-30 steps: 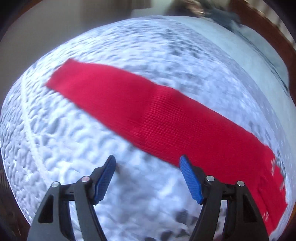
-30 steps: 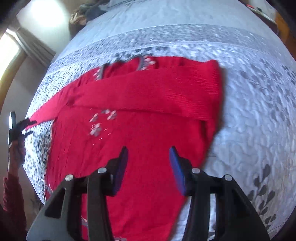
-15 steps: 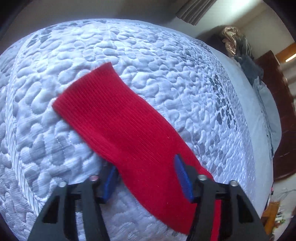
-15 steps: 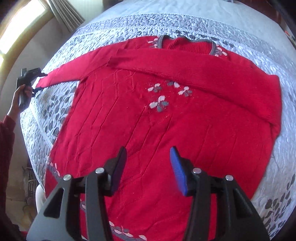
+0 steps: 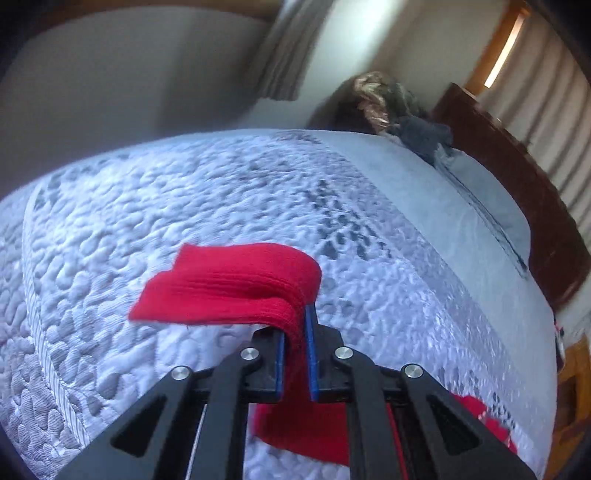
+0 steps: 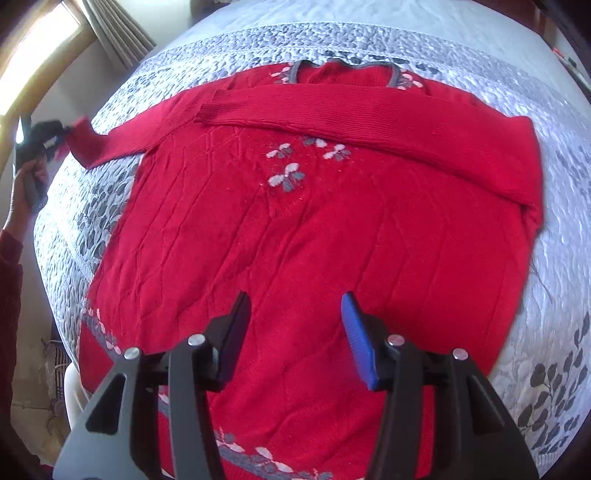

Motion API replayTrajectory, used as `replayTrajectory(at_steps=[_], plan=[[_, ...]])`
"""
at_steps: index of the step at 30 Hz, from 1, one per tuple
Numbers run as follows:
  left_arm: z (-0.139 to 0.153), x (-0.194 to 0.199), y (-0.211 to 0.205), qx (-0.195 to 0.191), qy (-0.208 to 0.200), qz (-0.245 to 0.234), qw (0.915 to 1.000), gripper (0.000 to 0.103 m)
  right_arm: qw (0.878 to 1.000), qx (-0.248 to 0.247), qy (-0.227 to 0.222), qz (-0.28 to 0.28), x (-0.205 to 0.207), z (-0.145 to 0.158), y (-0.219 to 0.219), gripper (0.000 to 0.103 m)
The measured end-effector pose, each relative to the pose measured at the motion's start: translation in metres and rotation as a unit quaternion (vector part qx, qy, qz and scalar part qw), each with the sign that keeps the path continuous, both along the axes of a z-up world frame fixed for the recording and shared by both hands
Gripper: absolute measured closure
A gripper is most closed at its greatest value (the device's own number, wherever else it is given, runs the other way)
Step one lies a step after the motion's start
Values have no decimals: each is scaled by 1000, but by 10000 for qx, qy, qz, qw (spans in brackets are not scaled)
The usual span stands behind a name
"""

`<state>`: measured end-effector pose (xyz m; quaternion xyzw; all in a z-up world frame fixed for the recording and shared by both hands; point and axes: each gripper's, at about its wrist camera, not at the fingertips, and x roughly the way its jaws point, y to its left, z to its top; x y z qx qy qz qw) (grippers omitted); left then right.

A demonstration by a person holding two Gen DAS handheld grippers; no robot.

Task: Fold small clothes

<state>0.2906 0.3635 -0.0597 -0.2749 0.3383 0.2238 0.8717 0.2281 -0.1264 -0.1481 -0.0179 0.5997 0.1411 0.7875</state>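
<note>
A red knit sweater (image 6: pixel 295 229) with pale flower motifs lies flat on the bed. One sleeve (image 6: pixel 369 114) is folded across the chest. The other sleeve (image 6: pixel 122 140) stretches out to the left. My left gripper (image 6: pixel 55 138) holds its cuff at the bed's edge. In the left wrist view the left gripper (image 5: pixel 295 332) is shut on the red cuff (image 5: pixel 229 288), which is raised off the quilt and flops over to the left. My right gripper (image 6: pixel 295 332) hangs open above the sweater's lower body, with nothing between its fingers.
A grey-white quilted bedspread (image 5: pixel 147 206) covers the bed. A heap of dark clothes (image 5: pixel 406 122) lies at the far end beside a dark wooden headboard (image 5: pixel 517 184). A curtain (image 6: pixel 114 29) hangs past the bed's corner. A person's hand (image 6: pixel 22 199) grips the left tool.
The left gripper came down over the sleeve's cuff, closed on it and lifted it off the quilt. The right gripper drifted across the sweater's body, jaws staying open.
</note>
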Motion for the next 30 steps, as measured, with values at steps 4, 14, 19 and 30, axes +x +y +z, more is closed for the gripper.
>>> replayTrajectory(at_steps=[4,14,19,30], plan=[[25,25,-88,610,-69,-975,9933,94,9999,79,3,-132,-4,0,-12,52],[-1,49,-295,723,146,-3005,9509,93,9987,185,-70,-462,-16,10,-46,52],[-43,39,-355,293,1087,-3975,9107,65,9984,153,-103,-544,-24,16,-59,50],[-37,-15,-226,694,1671,-2040,9621,47,9982,347,237,-433,24,12,-20,49]])
